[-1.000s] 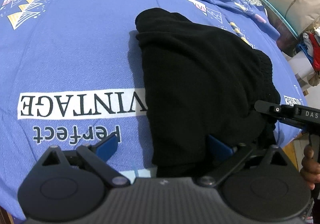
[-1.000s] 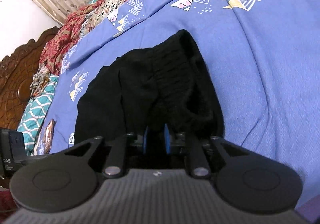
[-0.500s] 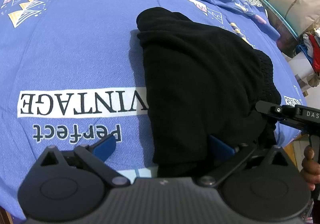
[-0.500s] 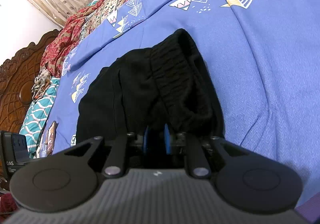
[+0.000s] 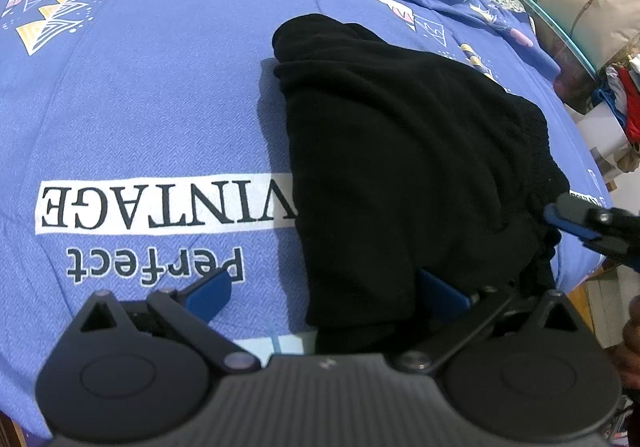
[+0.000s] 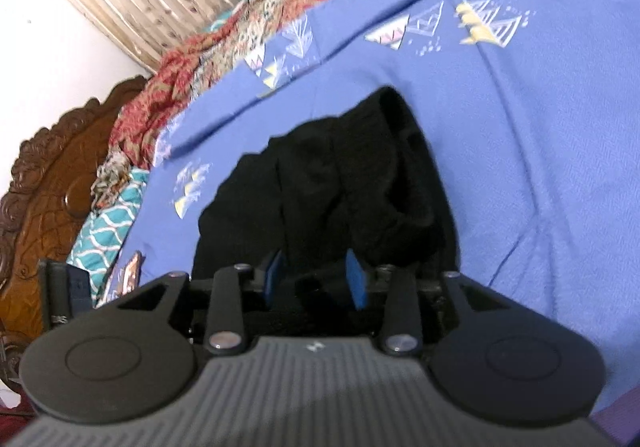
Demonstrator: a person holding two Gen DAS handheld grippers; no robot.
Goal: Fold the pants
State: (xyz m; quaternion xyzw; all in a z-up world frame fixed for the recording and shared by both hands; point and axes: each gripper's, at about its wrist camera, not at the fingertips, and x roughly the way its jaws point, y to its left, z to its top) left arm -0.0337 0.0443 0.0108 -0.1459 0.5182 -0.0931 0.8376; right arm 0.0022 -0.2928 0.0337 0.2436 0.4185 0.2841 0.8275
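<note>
Right wrist view: your right tool (image 6: 316, 279) has just been opening, releasing the folded pants (image 6: 320, 183) at lower centre; withdraw cleanly without snagging.

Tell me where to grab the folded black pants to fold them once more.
Grip the black pants at the near edge, coming from the bed's near side; the thick ribbed waistband runs along the right side, and the bundle's near edge overhangs the blue bedsheet towards you, so it is probably easiest to pinch.

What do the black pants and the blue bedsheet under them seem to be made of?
Black pants: apparently a soft, matte knit or fleece; fuzzy surface, ribbed waistband. Blue bedsheet: probably woven cotton or a blend, matte; fine herringbone texture, printed lettering.
</note>
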